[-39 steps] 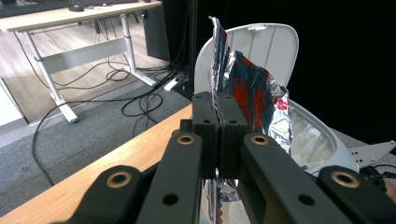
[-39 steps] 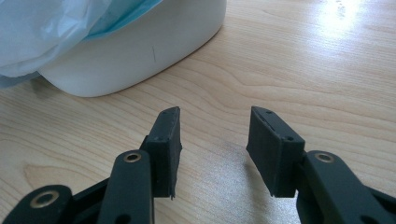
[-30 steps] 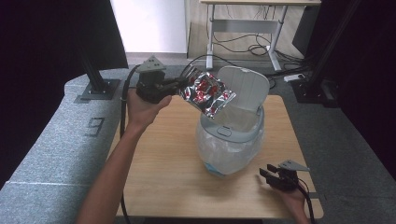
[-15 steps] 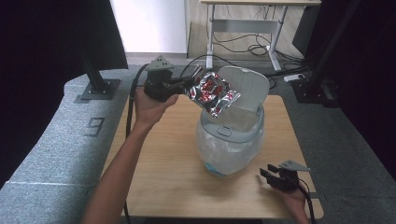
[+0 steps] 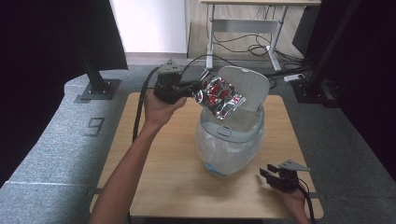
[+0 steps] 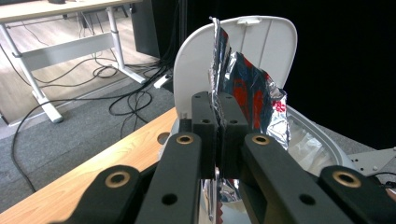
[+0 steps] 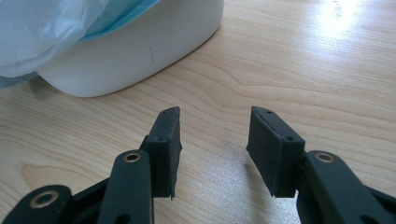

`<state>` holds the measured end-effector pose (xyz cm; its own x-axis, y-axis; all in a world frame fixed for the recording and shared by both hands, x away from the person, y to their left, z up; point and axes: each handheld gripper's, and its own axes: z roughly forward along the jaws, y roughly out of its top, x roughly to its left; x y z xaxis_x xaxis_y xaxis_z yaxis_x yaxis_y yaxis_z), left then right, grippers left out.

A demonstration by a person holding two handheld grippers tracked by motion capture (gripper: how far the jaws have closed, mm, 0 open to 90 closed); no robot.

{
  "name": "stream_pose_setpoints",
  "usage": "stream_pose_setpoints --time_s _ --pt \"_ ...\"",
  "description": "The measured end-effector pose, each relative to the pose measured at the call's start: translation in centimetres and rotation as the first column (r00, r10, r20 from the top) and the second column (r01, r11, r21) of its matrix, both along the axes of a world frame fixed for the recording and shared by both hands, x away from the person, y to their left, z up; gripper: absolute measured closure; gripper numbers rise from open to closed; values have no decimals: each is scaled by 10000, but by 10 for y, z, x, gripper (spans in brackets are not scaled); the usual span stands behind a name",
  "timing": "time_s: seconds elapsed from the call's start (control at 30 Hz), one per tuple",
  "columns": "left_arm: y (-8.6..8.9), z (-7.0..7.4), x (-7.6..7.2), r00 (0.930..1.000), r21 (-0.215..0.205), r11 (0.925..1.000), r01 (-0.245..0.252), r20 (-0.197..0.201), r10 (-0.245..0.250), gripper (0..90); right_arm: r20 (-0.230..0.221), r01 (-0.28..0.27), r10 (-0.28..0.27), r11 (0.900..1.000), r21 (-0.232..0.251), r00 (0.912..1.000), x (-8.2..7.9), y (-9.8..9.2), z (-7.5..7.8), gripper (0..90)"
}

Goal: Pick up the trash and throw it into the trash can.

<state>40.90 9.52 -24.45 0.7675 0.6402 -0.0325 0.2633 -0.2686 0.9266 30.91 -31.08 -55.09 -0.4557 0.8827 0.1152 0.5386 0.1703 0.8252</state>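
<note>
A crumpled silver foil wrapper with red print [image 5: 218, 95] hangs over the open mouth of a white bin [image 5: 232, 140] lined with a clear plastic bag. My left gripper [image 5: 192, 89] is shut on the wrapper's edge, at the bin's far left rim. In the left gripper view the jaws pinch the wrapper [image 6: 250, 93] in front of the raised lid [image 6: 261, 51]. My right gripper [image 5: 267, 176] rests open near the table's front right corner, nothing between its fingers. In the right gripper view the right gripper [image 7: 215, 116] points at the bin's base [image 7: 135, 51].
The wooden table [image 5: 163, 182] has bare room left of and in front of the bin. Grey carpet surrounds it. A black stand base [image 5: 98, 89] sits at the back left, and a desk frame with cables [image 5: 243, 35] stands behind.
My left gripper has carried the wrapper slightly right and back, closer over the bin's opening. The right gripper has stayed in place.
</note>
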Motion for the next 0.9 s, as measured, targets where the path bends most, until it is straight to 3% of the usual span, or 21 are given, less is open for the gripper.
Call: stream_pose_setpoints --time_s 0.4,0.67,0.7,0.73,0.8,0.9 --pt "-17 -11 2 9997 369 9991 232 -116 -228 872 4 -16 16 10000 -20 10000 0 0 0 532" --pt "-26 -14 4 9990 320 9987 390 -213 -383 854 -17 -12 12 10000 -12 10000 0 0 0 532" --pt "-28 -15 5 9982 294 9983 513 -311 -504 813 -23 -17 17 10000 -23 10000 0 0 0 532" --pt "-31 -16 6 9966 316 9969 719 -425 -705 618 -24 -20 20 10000 -31 10000 0 0 0 532" --pt "-35 -19 5 9976 643 9957 671 -211 -659 589 -23 -20 20 10000 -24 10000 0 0 0 532" --pt "-34 -19 4 9971 514 9958 763 -121 -758 527 -35 -8 8 10000 -19 10000 0 0 0 532"
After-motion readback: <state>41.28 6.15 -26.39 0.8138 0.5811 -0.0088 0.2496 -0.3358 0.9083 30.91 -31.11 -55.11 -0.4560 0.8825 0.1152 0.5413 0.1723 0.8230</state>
